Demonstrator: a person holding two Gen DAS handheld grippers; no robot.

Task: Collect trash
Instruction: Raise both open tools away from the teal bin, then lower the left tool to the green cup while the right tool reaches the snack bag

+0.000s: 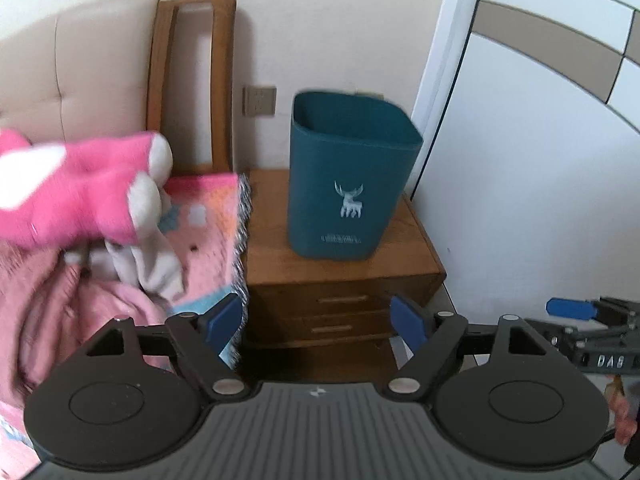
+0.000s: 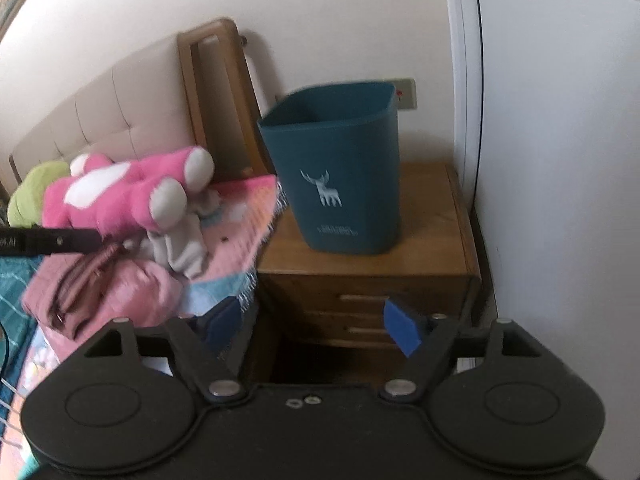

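A dark teal waste bin (image 1: 348,176) with a white deer print stands upright on a wooden nightstand (image 1: 344,276); it also shows in the right wrist view (image 2: 340,168). My left gripper (image 1: 318,322) is open and empty, in front of the nightstand drawers. My right gripper (image 2: 316,330) is open and empty, also in front of the nightstand. The right gripper's body shows at the right edge of the left wrist view (image 1: 592,332). No trash item is clearly visible.
A bed to the left carries a pink plush toy (image 2: 124,192), grey socks (image 2: 180,248), pink clothes (image 2: 104,292) and a patterned blanket (image 2: 244,216). A padded headboard (image 2: 120,112) with a wooden frame stands behind. A white wardrobe door (image 2: 560,160) is on the right.
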